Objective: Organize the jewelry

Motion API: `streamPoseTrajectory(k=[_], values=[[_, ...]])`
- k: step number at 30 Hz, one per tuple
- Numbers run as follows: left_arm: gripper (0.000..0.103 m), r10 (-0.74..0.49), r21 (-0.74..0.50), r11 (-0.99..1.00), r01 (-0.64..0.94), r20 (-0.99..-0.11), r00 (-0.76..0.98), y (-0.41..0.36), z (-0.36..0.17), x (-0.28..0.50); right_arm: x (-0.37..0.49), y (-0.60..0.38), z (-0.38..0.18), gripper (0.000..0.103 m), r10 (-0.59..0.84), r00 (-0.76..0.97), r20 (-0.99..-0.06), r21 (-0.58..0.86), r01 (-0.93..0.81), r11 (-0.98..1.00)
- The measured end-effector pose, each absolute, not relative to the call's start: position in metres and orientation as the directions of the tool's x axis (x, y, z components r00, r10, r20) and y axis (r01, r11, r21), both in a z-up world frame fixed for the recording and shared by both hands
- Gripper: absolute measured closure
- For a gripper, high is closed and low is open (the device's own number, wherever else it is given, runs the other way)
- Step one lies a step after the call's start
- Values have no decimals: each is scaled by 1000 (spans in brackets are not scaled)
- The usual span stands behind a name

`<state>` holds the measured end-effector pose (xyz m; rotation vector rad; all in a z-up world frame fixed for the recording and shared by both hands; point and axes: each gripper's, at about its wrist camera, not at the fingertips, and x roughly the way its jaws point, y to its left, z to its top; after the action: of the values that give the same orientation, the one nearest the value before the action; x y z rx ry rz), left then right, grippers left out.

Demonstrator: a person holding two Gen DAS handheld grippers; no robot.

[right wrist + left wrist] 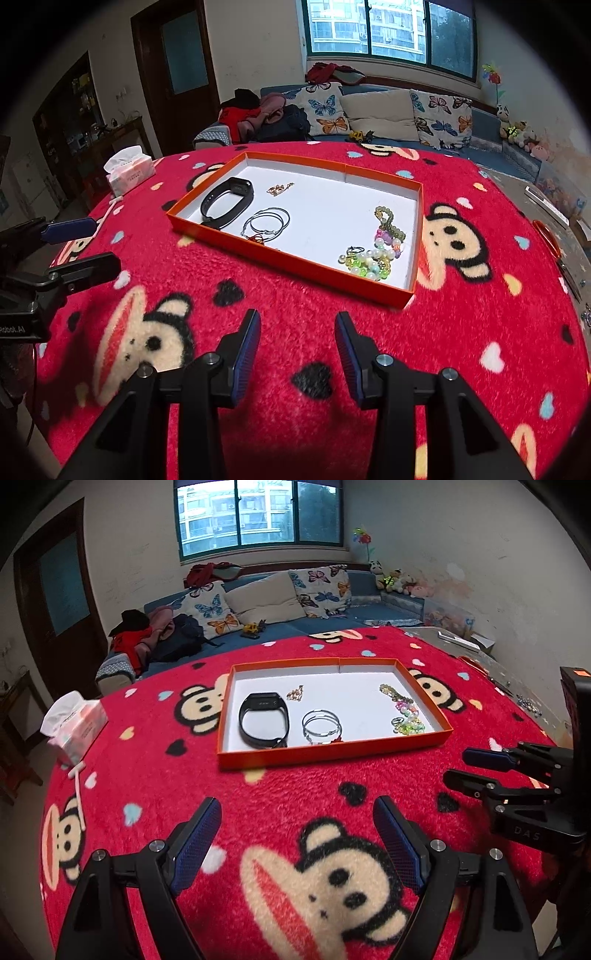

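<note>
Left gripper (297,821) wide, right gripper (297,341) narrower, both empty. Beads (373,258) lie tangled; one grab could drag several from the tray (288,262).

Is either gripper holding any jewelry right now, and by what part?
Nothing is held. The left gripper and right gripper are both open and empty above the blanket, short of the orange tray.

My left wrist camera looks forward and down along its gripper (297,830) over the surface (147,775), facing the tray (334,747), sofa and window. My right wrist camera does the same from nearer the tray's (288,264) right corner. Both views share the tray, and each catches the other gripper at its edge.
</note>
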<state>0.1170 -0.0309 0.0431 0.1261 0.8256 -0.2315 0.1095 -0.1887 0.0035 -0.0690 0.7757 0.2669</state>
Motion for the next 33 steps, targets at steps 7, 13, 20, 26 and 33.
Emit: streamPoseTrajectory(k=[7,13,20,26,33], values=[[13,-156,-2,973,231,-745,649,-23,41,104,99,-186,6,57,222,684,-695,48,-264,963],[13,-141,2,977,211,-741,657,-19,42,94,91,-185,5,57,228,686,-691,60,-259,964],[13,-134,-9,982,188,-739,660,-11,43,85,87,-183,4,56,231,687,-689,65,-259,964],[13,-126,-12,985,175,-742,658,-8,40,79,82,-181,4,56,237,686,-688,69,-264,962],[13,-124,-23,987,159,-740,661,-3,40,74,79,-180,6,55,239,688,-685,72,-262,962]])
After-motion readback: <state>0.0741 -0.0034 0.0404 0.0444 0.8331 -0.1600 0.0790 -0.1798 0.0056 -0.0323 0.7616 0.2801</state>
